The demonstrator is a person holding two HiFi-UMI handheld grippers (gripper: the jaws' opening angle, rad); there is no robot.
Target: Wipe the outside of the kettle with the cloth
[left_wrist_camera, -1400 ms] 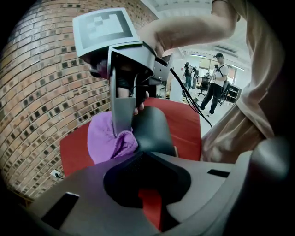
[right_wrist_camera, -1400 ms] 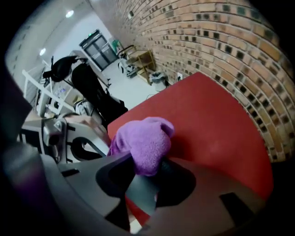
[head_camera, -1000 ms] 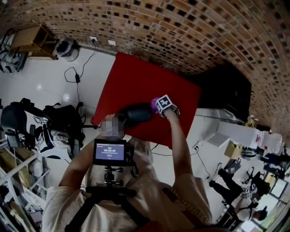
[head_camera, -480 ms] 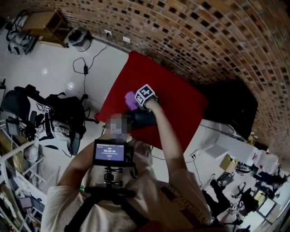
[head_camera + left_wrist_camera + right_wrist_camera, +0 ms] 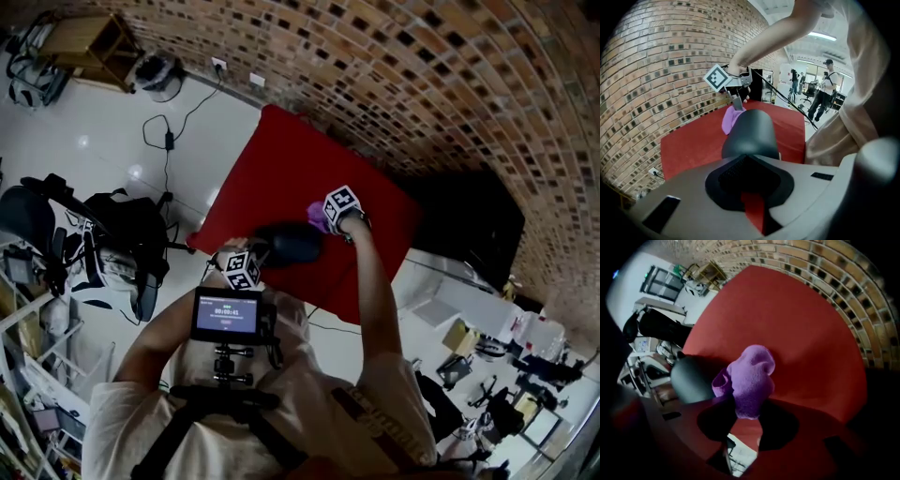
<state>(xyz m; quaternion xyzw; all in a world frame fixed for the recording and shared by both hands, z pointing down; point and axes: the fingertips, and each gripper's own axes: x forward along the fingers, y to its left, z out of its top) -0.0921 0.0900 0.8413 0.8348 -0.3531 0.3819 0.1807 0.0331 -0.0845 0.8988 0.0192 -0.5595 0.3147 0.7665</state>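
Clamping the near end of the dark grey rounded kettle (image 5: 750,133), the left gripper (image 5: 747,164) had its jaws closed on that vessel. The kettle lay roughly on its side above the near edge of the red-covered table (image 5: 272,169); contact with the table could not be determined. No opening of the kettle faced any camera, so its contents were not visible.

Beyond it, the right gripper (image 5: 745,413) had its jaws pinched on a bunched purple fleece cloth (image 5: 751,378). The cloth hung just beside the far end of the kettle, on the side towards the wall; contact between them could not be confirmed.

Behind the table stood a brown brick wall (image 5: 422,75).
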